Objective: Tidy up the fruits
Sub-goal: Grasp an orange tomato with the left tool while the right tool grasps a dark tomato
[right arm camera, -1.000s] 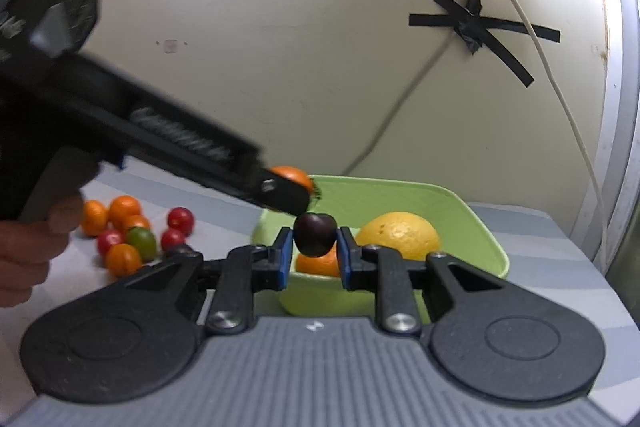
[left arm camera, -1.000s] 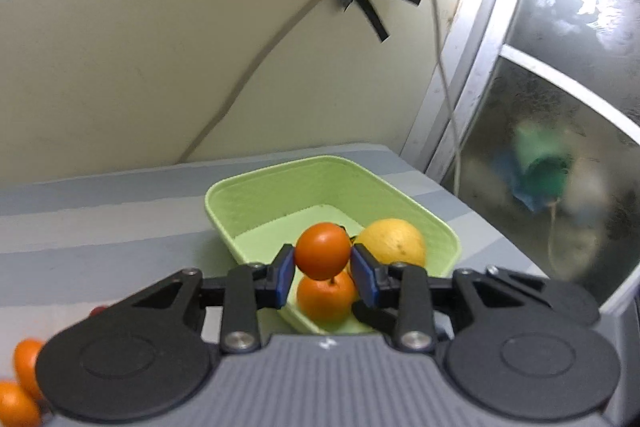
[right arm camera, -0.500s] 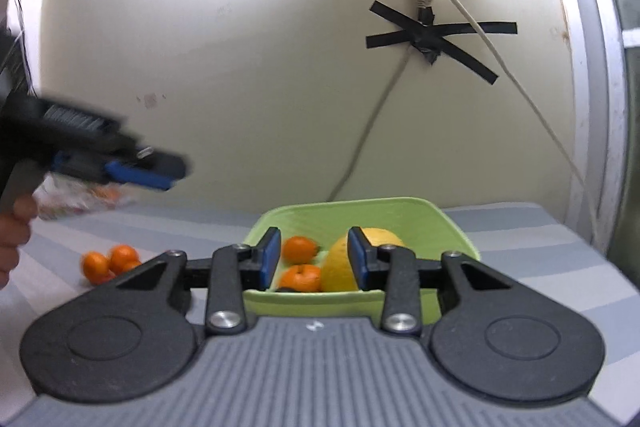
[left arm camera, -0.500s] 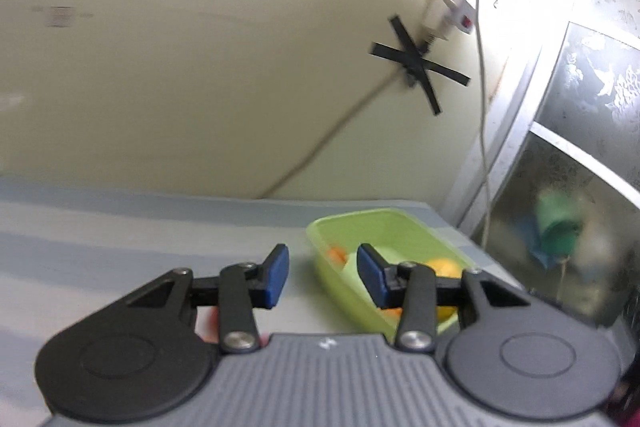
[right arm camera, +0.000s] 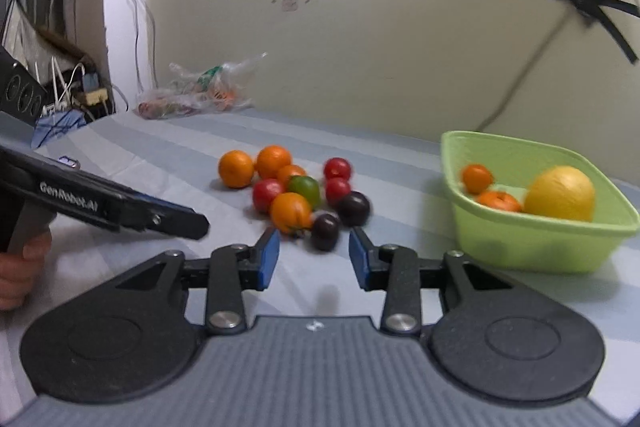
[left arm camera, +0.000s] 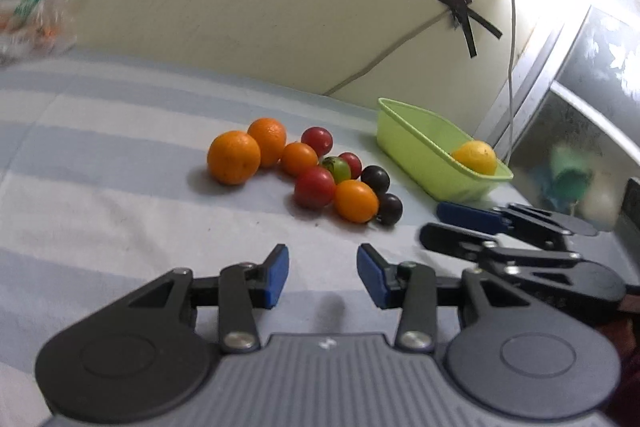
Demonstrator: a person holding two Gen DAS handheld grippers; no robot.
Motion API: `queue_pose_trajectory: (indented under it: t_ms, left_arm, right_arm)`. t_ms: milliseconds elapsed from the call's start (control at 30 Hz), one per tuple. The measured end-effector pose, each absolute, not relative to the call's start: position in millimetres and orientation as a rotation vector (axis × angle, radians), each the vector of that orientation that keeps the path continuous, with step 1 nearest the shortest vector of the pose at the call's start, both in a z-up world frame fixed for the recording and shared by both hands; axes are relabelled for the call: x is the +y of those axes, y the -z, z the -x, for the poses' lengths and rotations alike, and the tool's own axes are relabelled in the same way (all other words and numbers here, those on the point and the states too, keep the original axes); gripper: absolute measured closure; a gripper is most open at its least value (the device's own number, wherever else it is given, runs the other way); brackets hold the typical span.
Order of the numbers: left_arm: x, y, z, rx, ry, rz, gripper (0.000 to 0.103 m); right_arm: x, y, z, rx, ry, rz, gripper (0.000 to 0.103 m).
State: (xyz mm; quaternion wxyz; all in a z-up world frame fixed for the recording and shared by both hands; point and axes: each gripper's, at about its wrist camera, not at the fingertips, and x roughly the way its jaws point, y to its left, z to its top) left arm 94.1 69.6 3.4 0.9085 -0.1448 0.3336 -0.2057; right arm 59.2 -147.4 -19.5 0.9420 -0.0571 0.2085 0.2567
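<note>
Tangerines (right arm camera: pixel 486 189) inside the basket (right arm camera: pixel 520 239) show only in the right view; both jaws spread empty, the right gripper's (right arm camera: pixel 313 255) opening, striped counter (left arm camera: pixel 100 211) bare before the left gripper (left arm camera: pixel 322 273).

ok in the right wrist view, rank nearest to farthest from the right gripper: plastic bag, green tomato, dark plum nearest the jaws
1. Dark plum, just ahead of the right gripper.
2. Green tomato, mid-pile.
3. Plastic bag, far back by the wall.

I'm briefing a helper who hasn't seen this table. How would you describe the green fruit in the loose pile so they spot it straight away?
Start at the lime-green basket on the striped cloth, then look left to the fruit cluster lying loose on the cloth. In its middle sits the green fruit, small and round, hemmed in by red and orange ones. It is the pile's only green piece.
</note>
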Motion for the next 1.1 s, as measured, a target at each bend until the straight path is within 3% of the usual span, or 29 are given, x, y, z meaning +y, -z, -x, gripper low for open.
queue_pose_trajectory:
  t_ms: [100,300,333,367,567,733,800,833,1100]
  left_arm:
    - [77,-5,-92,0.671,0.437,0.313,0.064]
    - [93,-3,-88,0.649,0.427,0.356,0.060]
    - [96,-3,-89,0.648,0.426,0.368,0.060]
    - [98,-2,-89,0.648,0.427,0.377,0.060]
    - [95,-4,-89,0.644,0.475,0.393,0.054]
    - [85,-4,-90,0.648,0.498,0.375,0.049]
    - [83,-4,-91,0.655,0.489,0.370,0.049]
    - [83,-5,-90,0.652,0.487,0.368,0.049]
    - [58,-16,-83,0.610,0.492,0.273,0.044]
  right_arm:
    - [-129,19,-73,0.428,-0.519,0.148,0.051]
    - [-102,22,-90,0.409,-0.521,0.285,0.052]
    - [-96,24,-90,0.402,-0.519,0.332,0.055]
    - [-89,27,-90,0.404,-0.516,0.390,0.073]
    - [-88,18,-68,0.402,-0.543,0.368,0.075]
    - [-87,26,-44,0.417,-0.593,0.344,0.074]
    - [-97,27,-46,0.425,-0.607,0.304,0.057]
    - [-104,25,-48,0.432,-0.613,0.275,0.056]
    - [-174,11,-82,0.470,-0.462,-0.042,0.057]
